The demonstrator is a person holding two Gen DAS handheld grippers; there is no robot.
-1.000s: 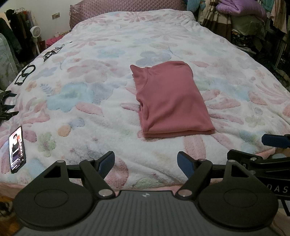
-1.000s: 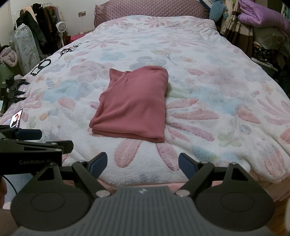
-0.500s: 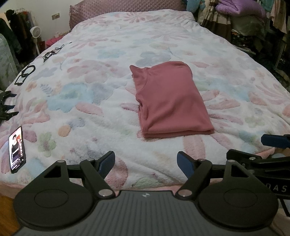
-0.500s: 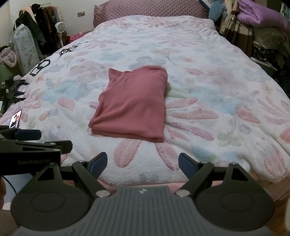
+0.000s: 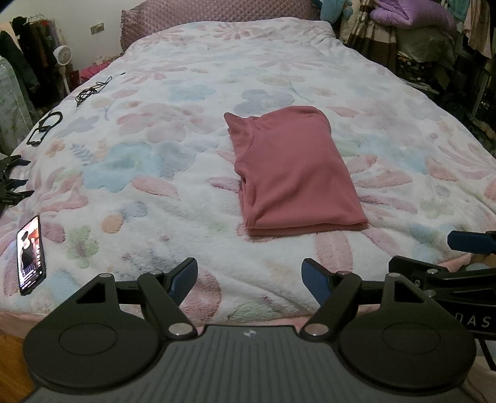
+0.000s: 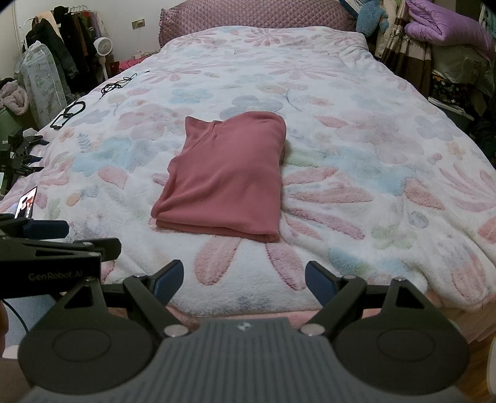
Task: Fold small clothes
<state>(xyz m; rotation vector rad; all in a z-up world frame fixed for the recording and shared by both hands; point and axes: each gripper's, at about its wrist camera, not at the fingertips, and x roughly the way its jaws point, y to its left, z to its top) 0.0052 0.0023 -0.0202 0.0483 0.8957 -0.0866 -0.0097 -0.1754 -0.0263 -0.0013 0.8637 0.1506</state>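
Note:
A dusty-pink garment [image 5: 294,173] [image 6: 226,179] lies folded into a neat rectangle on the flowered bed cover [image 5: 161,186] [image 6: 356,173], its folded edge toward me. My left gripper [image 5: 249,279] hangs open over the near edge of the bed, short of the garment, with nothing between its blue pads. My right gripper [image 6: 243,279] is open too, likewise back from the garment and holding nothing. Each gripper shows at the edge of the other's view: the right one [image 5: 465,245] and the left one [image 6: 46,229].
A lit phone [image 5: 30,255] [image 6: 26,203] lies at the bed's near left corner. Black cables [image 5: 93,90] and a black strap [image 5: 45,127] rest on the far left side. Coats and a fan [image 6: 104,46] stand left; piled bedding [image 6: 446,28] is right.

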